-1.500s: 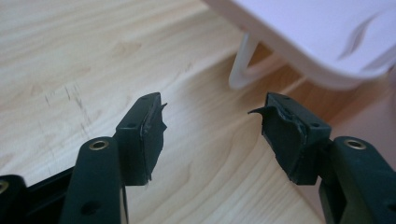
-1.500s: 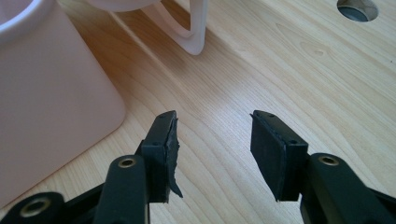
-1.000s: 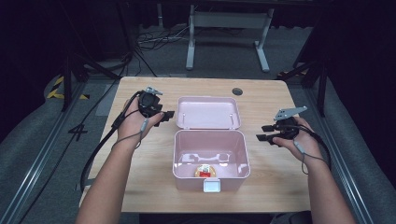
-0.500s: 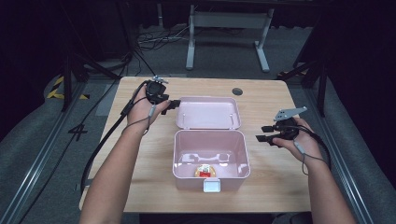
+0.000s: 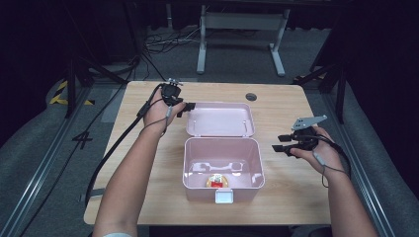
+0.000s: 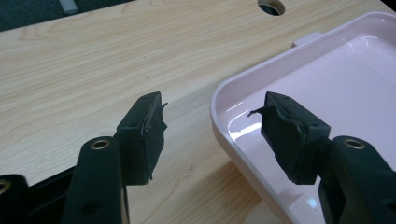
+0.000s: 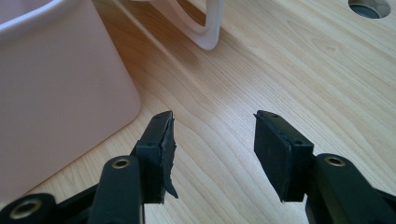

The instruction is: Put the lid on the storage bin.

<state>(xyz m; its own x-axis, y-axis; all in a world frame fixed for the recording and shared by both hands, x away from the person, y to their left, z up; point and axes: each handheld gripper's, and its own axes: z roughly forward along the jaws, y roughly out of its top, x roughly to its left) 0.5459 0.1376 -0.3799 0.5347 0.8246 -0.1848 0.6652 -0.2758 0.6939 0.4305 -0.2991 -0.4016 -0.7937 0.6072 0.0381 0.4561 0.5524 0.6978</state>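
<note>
Between the parted jaws of the left gripper (image 6: 212,135), as its own view shows, lies the rounded near corner of the pink lid (image 6: 327,93): one pad hangs over the bare wooden table (image 6: 93,60) outside the rim, the other over the lid's glossy inner face, and the rim runs through the gap without either pad pressing on it, so the tool is released and grasps nothing. From the high view the left gripper (image 5: 184,106) sits at the left end of the lid (image 5: 220,120), which lies flat and open-side up on the table (image 5: 143,197), just behind the pink box (image 5: 223,165). Whether the lower edges of the pads brush the lid cannot be told. Beyond this gripper's tips, farther along the table, is a round cable hole (image 6: 271,5). The right gripper (image 7: 212,149) likewise stands about half spread, with only wood grain between its pads; it holds nothing and touches nothing. To the left of its jaws rises the outer wall of the box (image 7: 56,93), close but apart from the nearer pad, and ahead of them a corner of the lid (image 7: 208,28) shows. In the high view the right gripper (image 5: 281,143) hovers just beside the box's right wall, while a small red and yellow object (image 5: 216,180) rests on the box floor near its front wall.
</note>
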